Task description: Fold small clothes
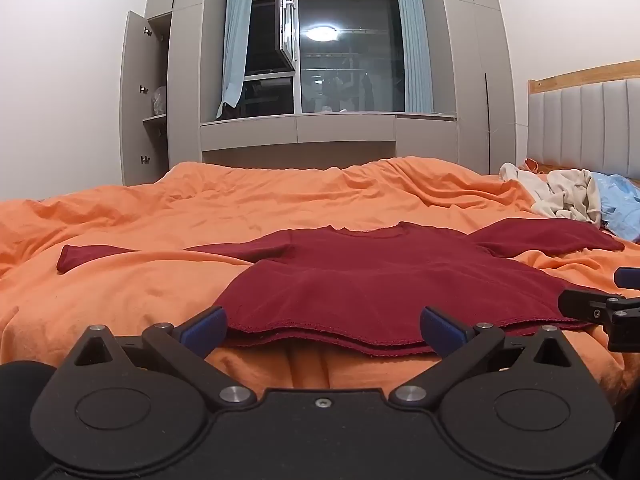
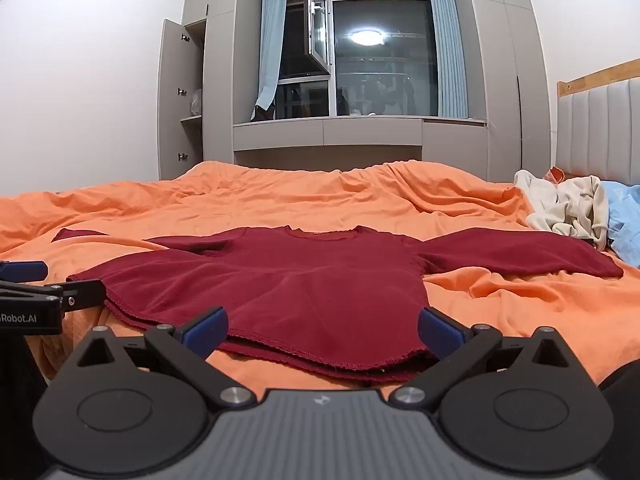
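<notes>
A dark red long-sleeved shirt (image 1: 360,280) lies flat on the orange bedcover (image 1: 140,288), hem toward me, neck away, both sleeves spread out. My left gripper (image 1: 322,330) stands open at the left part of the hem, its blue pads (image 1: 204,330) wide apart with the hem edge between them. In the right wrist view the same shirt (image 2: 288,280) fills the middle. My right gripper (image 2: 322,330) is open at the hem's right corner. Neither gripper holds cloth. Each gripper shows at the edge of the other's view.
A heap of cream and light blue clothes (image 1: 576,200) lies at the right by the grey padded headboard (image 1: 584,128). Grey cupboards and a dark window (image 1: 344,56) stand beyond the bed. The orange cover is rumpled to the left of the shirt.
</notes>
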Tool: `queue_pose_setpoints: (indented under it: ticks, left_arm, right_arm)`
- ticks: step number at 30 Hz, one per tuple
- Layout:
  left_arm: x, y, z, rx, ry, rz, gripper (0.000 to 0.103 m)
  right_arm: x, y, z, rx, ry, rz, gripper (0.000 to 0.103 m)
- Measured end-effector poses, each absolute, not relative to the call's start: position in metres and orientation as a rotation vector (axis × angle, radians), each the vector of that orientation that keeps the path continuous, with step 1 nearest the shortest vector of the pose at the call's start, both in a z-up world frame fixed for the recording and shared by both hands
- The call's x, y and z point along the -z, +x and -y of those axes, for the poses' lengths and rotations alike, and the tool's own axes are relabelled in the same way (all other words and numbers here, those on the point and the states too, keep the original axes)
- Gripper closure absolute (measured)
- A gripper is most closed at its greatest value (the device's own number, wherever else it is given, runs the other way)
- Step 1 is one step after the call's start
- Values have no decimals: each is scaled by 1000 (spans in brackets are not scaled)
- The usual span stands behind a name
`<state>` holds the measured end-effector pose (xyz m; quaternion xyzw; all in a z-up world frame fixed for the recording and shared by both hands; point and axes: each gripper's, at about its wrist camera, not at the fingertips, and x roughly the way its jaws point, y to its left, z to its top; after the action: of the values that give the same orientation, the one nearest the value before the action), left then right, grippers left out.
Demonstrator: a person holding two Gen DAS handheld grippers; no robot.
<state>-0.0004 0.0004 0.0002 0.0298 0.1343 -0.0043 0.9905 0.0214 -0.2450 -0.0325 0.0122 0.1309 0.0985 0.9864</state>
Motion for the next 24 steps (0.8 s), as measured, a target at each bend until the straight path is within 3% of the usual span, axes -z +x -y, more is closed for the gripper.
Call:
queue_pose_setpoints:
  ticks: [24]
  left_arm:
    - [0,1,-3,4,58,-278,1]
  right_arm:
    - [33,22,245,-204,19,-270,0]
